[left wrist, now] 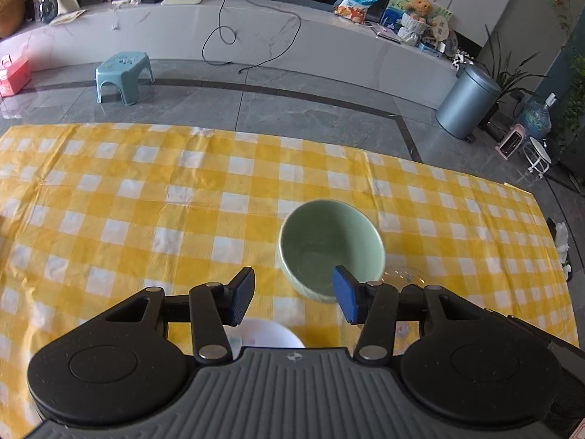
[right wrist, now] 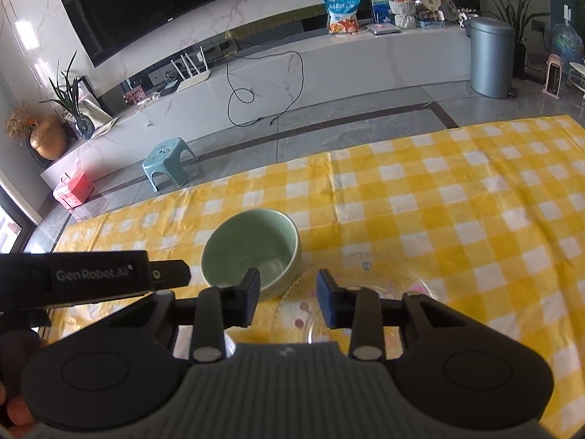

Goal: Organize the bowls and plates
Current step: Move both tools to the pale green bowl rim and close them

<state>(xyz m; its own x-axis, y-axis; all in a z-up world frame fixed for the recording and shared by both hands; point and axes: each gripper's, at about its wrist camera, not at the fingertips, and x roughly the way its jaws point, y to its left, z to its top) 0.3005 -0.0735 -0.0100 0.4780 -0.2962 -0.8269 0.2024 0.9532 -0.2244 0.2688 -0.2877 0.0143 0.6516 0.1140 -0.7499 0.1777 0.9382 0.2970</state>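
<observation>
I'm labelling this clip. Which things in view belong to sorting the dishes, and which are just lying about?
Job: green bowl, glass plate, white bowl.

Lying about: stool, bin, cable, snack bag, teddy bear, red box.

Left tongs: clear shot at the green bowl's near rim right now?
Probably yes. The left tongs stand open just short of the green bowl, one pad already over its near rim, nothing lying between.

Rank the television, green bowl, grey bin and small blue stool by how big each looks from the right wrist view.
1. Television
2. Green bowl, enlarged by nearness to the camera
3. Grey bin
4. Blue stool, not far behind the bin
</observation>
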